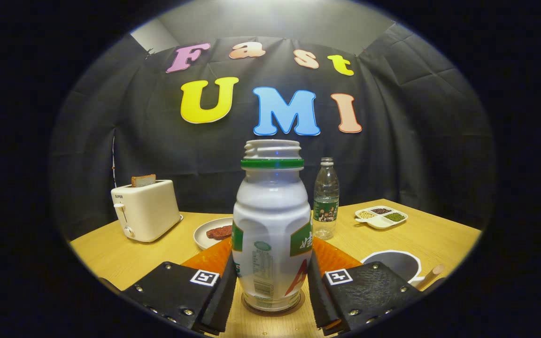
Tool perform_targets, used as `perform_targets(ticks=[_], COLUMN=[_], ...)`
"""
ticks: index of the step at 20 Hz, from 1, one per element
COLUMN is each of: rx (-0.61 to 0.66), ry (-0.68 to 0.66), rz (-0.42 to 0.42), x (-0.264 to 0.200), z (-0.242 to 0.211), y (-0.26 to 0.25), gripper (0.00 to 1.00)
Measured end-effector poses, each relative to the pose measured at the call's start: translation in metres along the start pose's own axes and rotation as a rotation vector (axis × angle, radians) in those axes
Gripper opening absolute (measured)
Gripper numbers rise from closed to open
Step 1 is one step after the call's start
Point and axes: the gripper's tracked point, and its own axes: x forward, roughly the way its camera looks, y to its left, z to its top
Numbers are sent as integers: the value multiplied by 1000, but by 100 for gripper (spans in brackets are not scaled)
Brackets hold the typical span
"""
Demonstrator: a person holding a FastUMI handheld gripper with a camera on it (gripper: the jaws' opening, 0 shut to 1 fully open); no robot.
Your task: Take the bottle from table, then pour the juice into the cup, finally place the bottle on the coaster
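Hand-held gripper (272,281) pads flank the smooth white plastic bottle (270,225) upright on a round coaster (298,304), contact unclear.

The coaster (273,307) is almost wholly hidden under the bottle (271,225) — just a thin dark rim shows. At four o'clock of the bottle, the cup (390,262) sits half behind a finger (364,293). Whether the gripper (271,291) presses the bottle cannot be told.

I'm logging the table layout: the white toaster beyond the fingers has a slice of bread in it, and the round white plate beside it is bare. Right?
Not quite. In the gripper view the round white plate beside the white toaster carries a dark reddish piece of food. The slice of bread does stand in the toaster.
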Motion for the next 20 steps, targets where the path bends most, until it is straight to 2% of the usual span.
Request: perform_targets(ticks=[3,12,17,19,20], rx=[-22,-55,-8,36,53], ry=[30,40,35,41,36], rz=[19,6,-10,12,29], x=[10,21,22,21,20], z=[-14,-25,-24,-29,-28], y=[7,7,2,7,10], gripper=[67,67,68,74,92])
